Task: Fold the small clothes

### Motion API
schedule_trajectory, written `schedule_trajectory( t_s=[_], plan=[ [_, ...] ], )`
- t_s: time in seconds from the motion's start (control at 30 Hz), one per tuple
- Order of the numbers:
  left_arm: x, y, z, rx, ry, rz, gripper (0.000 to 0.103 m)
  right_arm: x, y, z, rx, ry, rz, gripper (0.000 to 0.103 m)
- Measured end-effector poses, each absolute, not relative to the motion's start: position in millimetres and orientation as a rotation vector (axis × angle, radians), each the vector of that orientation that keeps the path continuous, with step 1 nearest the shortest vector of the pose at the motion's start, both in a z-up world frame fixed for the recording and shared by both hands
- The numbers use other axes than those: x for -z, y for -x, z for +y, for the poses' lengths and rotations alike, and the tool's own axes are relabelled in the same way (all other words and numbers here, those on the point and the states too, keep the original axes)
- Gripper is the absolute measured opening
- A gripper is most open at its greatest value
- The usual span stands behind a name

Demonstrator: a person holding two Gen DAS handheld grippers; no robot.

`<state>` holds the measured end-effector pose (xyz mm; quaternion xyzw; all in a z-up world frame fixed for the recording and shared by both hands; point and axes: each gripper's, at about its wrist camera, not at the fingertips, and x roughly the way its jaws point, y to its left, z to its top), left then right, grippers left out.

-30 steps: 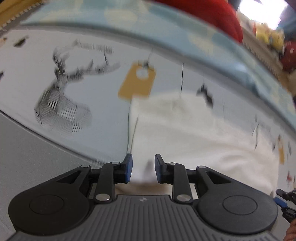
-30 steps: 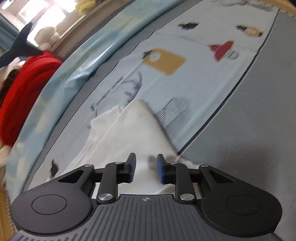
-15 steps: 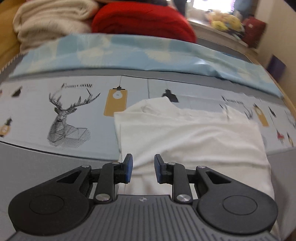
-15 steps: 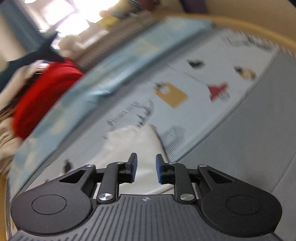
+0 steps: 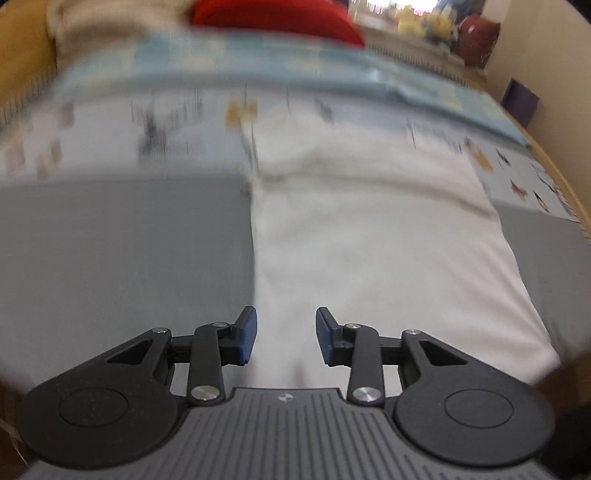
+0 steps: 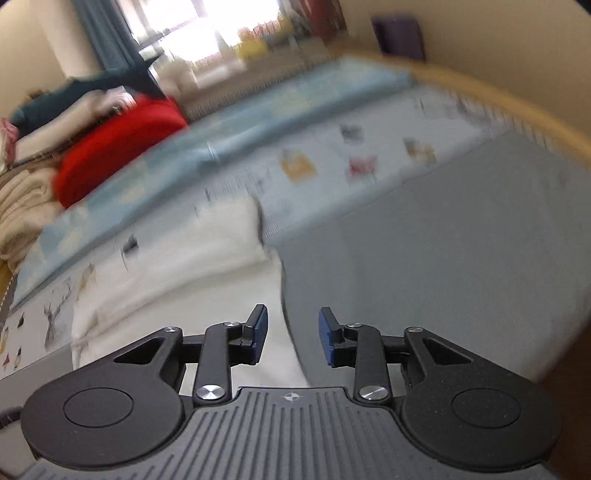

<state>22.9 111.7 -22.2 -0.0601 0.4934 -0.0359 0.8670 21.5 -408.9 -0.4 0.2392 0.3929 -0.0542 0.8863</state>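
A bedroom in a home. A bed (image 6: 424, 258) with a grey sheet and a printed cover (image 6: 332, 162) fills both views, its wooden frame (image 6: 517, 107) along the edge. Folded blankets (image 6: 22, 206) and a red cushion (image 6: 118, 147) are piled at its far side. Behind them stand a bright window (image 6: 192, 29), a blue curtain (image 6: 99, 33) and soft toys (image 5: 417, 20).

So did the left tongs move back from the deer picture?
Yes. The left tongs pulled back toward the near edge of the white garment; the deer print now sits much farther off.
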Motion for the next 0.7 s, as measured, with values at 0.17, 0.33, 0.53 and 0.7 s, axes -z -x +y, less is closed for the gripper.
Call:
schedule_trajectory(
  t_s=[0.17,0.33,0.53,0.7],
  plan=[
    [33.1,-12.5,128.1,0.091,0.181,1.065,0.026,28.9,-1.4,-404.4,0.091,-0.399,0.858,0.033],
    [54.7,-14.7,148.3,0.04,0.273,1.142,0.026,54.8,2.3,-398.1,0.068,-0.366,0.977,0.033],
    [72.1,-14.2,150.4,0.011,0.249,1.202,0.027,69.2,0.7,-394.7,0.077,-0.347,1.026,0.033],
    [81.1,-16.1,146.0,-0.009,0.233,1.229,0.027,83.2,-4.2,-400.1,0.107,-0.385,1.089,0.033]
  ],
)
